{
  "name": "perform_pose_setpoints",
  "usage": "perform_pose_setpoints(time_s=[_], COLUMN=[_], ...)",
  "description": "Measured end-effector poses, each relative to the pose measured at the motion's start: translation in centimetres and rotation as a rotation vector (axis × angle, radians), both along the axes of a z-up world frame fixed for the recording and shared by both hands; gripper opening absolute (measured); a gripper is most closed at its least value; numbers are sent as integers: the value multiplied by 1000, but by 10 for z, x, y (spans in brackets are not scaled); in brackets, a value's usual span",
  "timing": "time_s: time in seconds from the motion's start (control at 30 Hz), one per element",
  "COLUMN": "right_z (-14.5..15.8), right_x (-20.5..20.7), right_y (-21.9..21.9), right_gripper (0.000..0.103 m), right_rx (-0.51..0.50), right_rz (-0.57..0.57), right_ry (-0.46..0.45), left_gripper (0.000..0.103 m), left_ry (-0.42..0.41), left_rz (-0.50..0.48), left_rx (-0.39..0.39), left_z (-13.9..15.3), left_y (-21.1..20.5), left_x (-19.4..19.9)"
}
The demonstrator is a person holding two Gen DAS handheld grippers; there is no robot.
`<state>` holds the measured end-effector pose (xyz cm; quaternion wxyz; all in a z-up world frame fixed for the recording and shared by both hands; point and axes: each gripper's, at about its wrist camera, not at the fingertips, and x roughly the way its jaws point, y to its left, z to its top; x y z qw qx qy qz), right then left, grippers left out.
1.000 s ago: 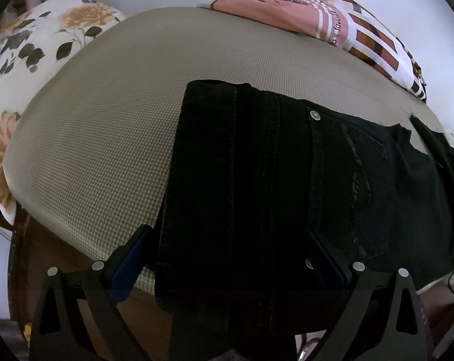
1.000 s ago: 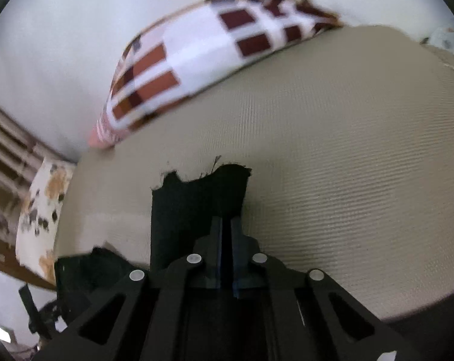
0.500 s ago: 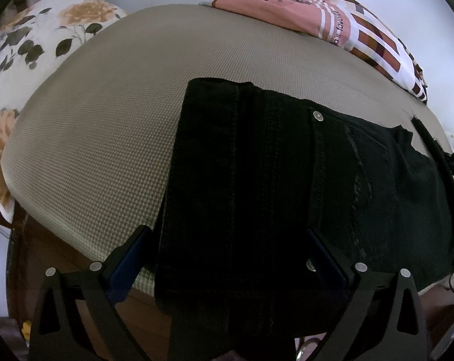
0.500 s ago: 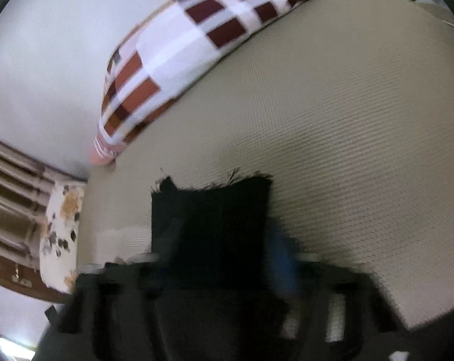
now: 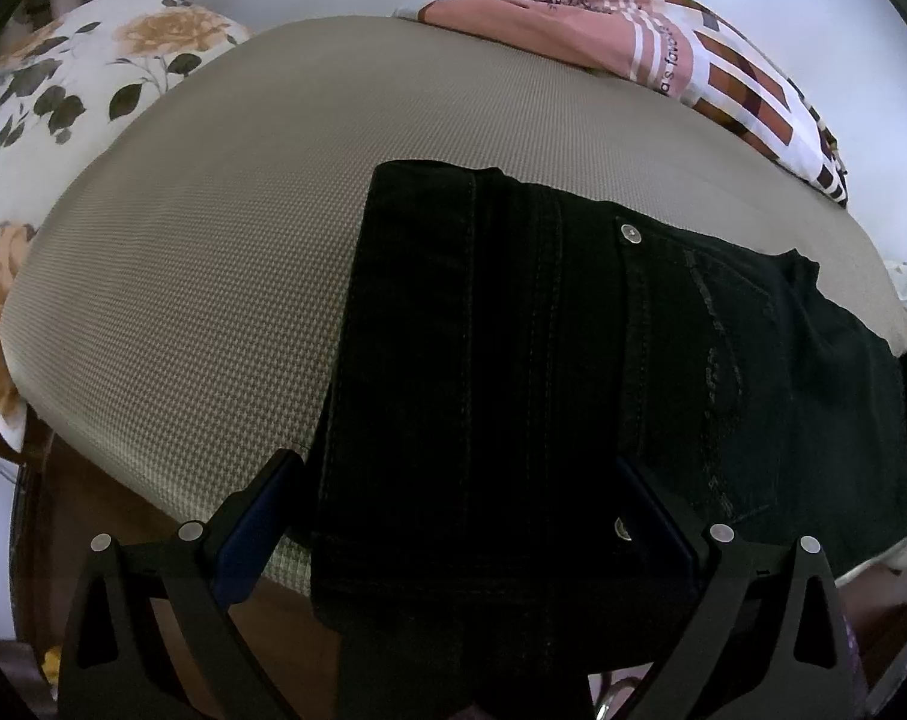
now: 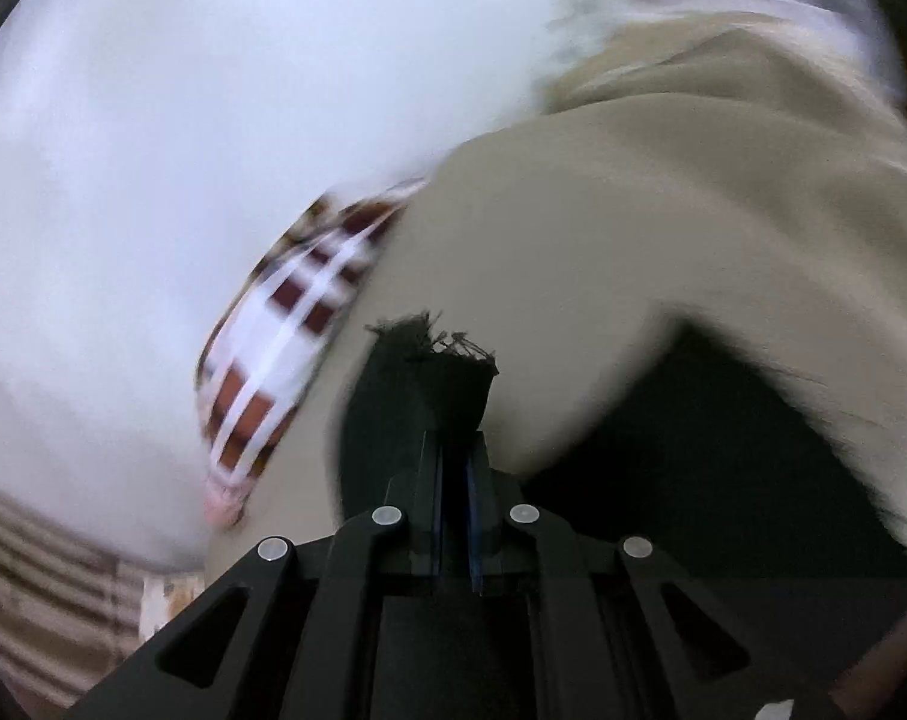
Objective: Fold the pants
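- Pants (image 5: 513, 360) lay on the tan mattress (image 5: 213, 270), waistband end at its near edge, hanging a bit over it; legs ran off toward the right end.
- Progress, my read: legs looked already stacked lengthwise, so the first fold seemed done. The crosswise fold, hem up to waist, was underway and not landed.
- Left gripper (image 5: 453, 516): jaws stood wide apart, straddling the waistband section at the near edge. Fabric sat between the fingers, but the pads didn't look to be pressing it. It read as hovering or pinning, not gripping.
- Right gripper (image 6: 456, 468): jaws together, clamped on the frayed hem (image 6: 441, 372) of a leg. The hem stuck out just past the fingertips, lifted clear of the mattress.
- Right view was heavily motion-blurred; more dark fabric sat low right, near the gripper. Can't tell if it was the rest of that leg.
- Striped pillow (image 5: 723, 60) sat at the far edge and floral pillow (image 5: 63, 90) at the left end, both well clear of the pants.
- Left to do, my guess: lay the hem on the waist end, release, smooth.
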<state>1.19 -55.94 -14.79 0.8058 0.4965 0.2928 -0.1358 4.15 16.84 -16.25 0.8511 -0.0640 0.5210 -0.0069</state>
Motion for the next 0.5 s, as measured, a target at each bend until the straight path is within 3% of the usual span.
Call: perform_pose_setpoints(time_s=[0.1,0.2,0.33,0.5], right_z=[-25,-49,-70,-69], right_x=[-61,-92,-108,-114], right_y=[-8,-13,-16,-17], right_gripper=[6,4,3,3], right_rx=[56,125,181,195], right_rz=[-94,-142,-179,-184], right_ry=[49,53,32,-6], left_gripper=[100,101,102,103], left_ry=[-4,-8,-7,-9], left_rz=[1,0,-7,-6], left_rx=[1,2,3,-8], left_z=[0,0,-1,-2], left_y=[0,1,2,6], left_x=[-1,0,2,2])
